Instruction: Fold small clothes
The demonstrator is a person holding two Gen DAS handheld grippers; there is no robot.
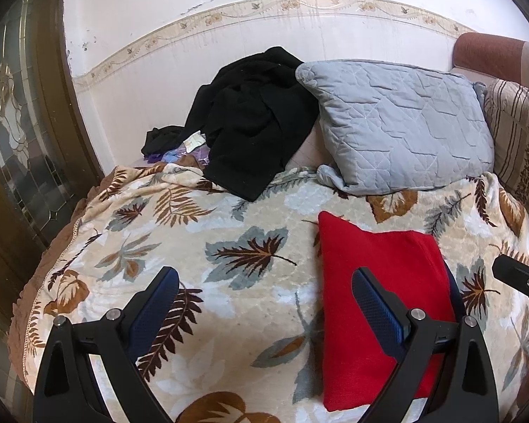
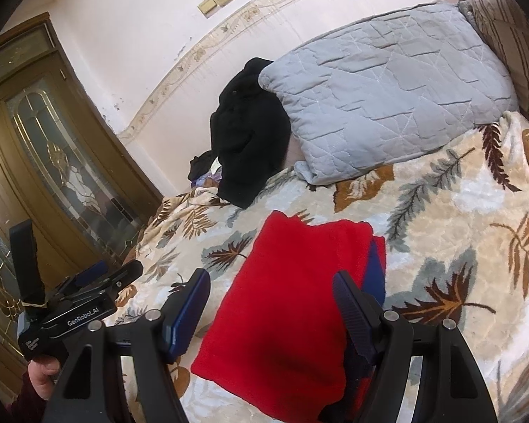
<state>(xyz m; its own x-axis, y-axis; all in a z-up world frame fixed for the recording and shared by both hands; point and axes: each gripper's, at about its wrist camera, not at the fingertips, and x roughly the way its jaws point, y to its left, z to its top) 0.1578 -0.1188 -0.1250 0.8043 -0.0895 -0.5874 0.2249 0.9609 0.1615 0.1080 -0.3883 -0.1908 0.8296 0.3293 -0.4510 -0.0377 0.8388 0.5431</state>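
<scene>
A folded red garment [image 1: 381,303] lies flat on the leaf-patterned blanket [image 1: 201,246]; it also shows in the right wrist view [image 2: 292,317], with a blue layer [image 2: 374,268] showing at its right edge. My left gripper [image 1: 264,282] is open and empty, hovering over the blanket just left of the garment. My right gripper [image 2: 269,285] is open above the garment, fingers on either side of it, holding nothing. The left gripper also shows in the right wrist view [image 2: 102,275] at the lower left.
A black garment pile [image 1: 250,120] lies at the back by the wall, next to a grey quilted pillow [image 1: 398,123]. A striped cushion [image 1: 518,141] is at the right. A wooden glass door [image 2: 63,162] stands left of the bed.
</scene>
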